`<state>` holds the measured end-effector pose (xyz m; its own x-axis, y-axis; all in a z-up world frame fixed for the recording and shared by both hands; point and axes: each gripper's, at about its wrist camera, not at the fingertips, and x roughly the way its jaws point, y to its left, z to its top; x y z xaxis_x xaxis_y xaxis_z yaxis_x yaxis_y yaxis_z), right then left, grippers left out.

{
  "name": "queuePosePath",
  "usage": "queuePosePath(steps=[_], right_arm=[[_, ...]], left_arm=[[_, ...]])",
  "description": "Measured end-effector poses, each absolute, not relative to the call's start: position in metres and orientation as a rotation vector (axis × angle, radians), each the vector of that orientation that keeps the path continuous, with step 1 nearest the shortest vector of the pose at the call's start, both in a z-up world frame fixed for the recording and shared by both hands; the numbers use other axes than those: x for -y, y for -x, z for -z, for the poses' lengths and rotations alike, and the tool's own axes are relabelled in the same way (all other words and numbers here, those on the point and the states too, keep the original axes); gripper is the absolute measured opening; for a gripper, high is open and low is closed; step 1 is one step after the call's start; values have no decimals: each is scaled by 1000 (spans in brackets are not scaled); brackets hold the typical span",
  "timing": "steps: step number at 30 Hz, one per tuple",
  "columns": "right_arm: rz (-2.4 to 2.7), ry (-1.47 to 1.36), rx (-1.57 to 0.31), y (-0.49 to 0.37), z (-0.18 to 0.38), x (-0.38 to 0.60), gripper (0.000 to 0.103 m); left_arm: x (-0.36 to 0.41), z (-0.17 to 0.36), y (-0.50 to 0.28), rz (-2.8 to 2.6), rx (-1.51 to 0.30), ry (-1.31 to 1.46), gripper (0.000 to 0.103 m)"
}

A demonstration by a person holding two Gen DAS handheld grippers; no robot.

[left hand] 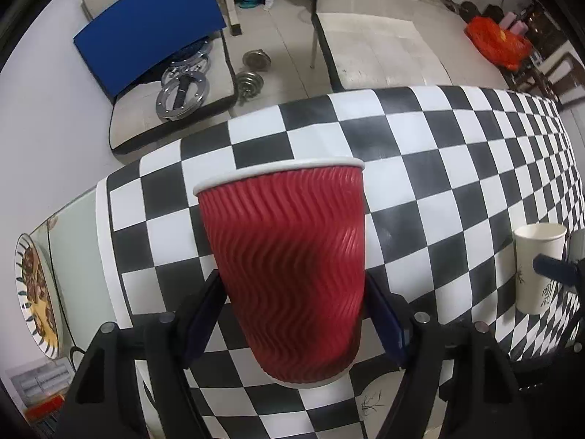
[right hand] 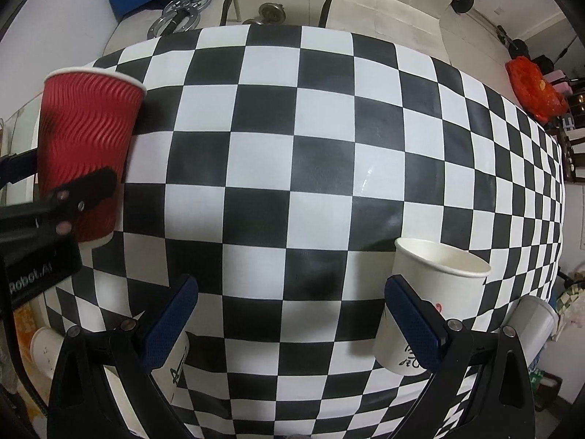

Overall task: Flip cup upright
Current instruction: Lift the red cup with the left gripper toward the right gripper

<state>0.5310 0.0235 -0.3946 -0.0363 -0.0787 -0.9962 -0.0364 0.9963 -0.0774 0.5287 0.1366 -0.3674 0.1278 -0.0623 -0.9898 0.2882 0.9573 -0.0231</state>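
Red corrugated cup (left hand: pixel 285 267) is being gripped low on its wall by the left hand-held gripper (left hand: pixel 292 314), rim up and long axis near vertical above the checkered bench (left hand: pixel 420 146), while the right hand-held gripper (right hand: pixel 292 314) is being held spread, well apart.

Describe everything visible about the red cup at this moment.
The red cup is a ripple-wall paper cup with wavy diagonal ribs, a white rolled rim on top and a white base edge below. It stands mouth up, about vertical, on or just above the checkered cloth; contact with the cloth cannot be confirmed. The left gripper straddles its lower half, fingers at both sides. The right wrist view shows it at the left, near the cloth's edge, far from the white cup.
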Motion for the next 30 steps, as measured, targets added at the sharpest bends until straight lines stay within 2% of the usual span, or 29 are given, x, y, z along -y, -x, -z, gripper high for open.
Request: queuePosePath(steps=[6,12,19,23,30], right_arm=[[29,79,-1576,-517,376,-19,103],[15,41,-1521,-491,329,4,103],[-3,11,-1462,-414,285,52,103],[7,-1,-1457,-352,275,95,103],[67,-30,-1531,-263,304,175,103]], left_arm=[[-141,336,-521,223,-1364,-133,72],[-136,273,-491,218,-1291,-63,72],[-103,217,-401,245,-1265,61,72],[-69,222,-343,264,-1299,109,72],[2,282,-260,268,-1435,202,72]])
